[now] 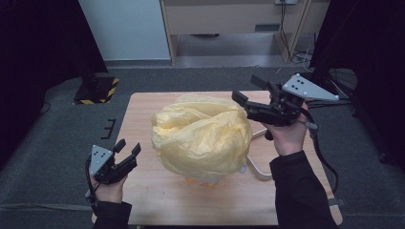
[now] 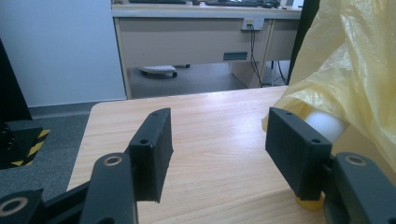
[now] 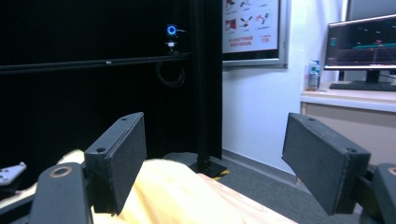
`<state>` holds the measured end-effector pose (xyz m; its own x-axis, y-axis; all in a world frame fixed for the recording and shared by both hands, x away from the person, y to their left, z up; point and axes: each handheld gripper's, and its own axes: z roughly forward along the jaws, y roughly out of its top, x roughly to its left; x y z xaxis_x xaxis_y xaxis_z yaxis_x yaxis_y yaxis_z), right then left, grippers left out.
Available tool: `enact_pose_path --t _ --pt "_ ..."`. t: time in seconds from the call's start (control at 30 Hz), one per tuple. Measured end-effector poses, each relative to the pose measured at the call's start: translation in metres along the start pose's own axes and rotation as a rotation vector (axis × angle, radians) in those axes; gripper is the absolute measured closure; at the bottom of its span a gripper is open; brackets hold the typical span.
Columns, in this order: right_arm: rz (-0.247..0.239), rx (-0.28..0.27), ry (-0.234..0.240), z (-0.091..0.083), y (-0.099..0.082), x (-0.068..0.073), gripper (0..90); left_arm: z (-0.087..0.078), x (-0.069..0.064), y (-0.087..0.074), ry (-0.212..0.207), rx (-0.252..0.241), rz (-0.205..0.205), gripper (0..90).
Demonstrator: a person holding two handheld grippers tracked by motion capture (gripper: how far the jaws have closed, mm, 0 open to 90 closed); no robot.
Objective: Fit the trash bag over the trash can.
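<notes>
At the left of the high view, the left gripper [image 1: 128, 149] is held low over the near left corner of the wooden table [image 1: 143, 114], in the person's left hand [image 1: 111, 190], and it points up and to the right, toward the yellow plastic bag [image 1: 203, 136]. Its fingers [image 2: 152, 149] are spread apart and nothing is between them; in the left gripper view only bare table shows in the gap, and the bag [image 2: 355, 70] stands just beside the right finger, not touching it as far as I can tell. Under the edge of the bag in that view a white rounded thing [image 2: 327, 123] shows, and a small yellow piece [image 2: 309, 204] sits on the table below the finger. The bag itself is in the middle of the table, puffed up and crumpled into a big loose ball, with its opening folded on the upper side. A pale curved handle [image 1: 255, 169] comes out from under the bag at its right side and lies on the table. At the right, the right gripper [image 1: 246, 91] is held in the right hand [image 1: 286, 136] above the far right part of the table, at the upper right edge of the bag, and it points to the left. Its fingers [image 3: 119, 161] are also spread wide and hold nothing; in the right gripper view the top of the bag [image 3: 168, 196] lies below the fingers, apart from them.
</notes>
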<state>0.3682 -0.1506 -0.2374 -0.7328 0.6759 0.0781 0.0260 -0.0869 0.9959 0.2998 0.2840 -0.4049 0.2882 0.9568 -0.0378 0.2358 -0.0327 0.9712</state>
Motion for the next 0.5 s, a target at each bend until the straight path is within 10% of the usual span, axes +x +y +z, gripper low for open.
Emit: enact_pose_path --t 0.5 --pt "-0.013 0.07 0.092 0.061 0.025 0.045 20.5 0.001 0.001 -0.002 -0.005 0.003 -0.006 41.3"
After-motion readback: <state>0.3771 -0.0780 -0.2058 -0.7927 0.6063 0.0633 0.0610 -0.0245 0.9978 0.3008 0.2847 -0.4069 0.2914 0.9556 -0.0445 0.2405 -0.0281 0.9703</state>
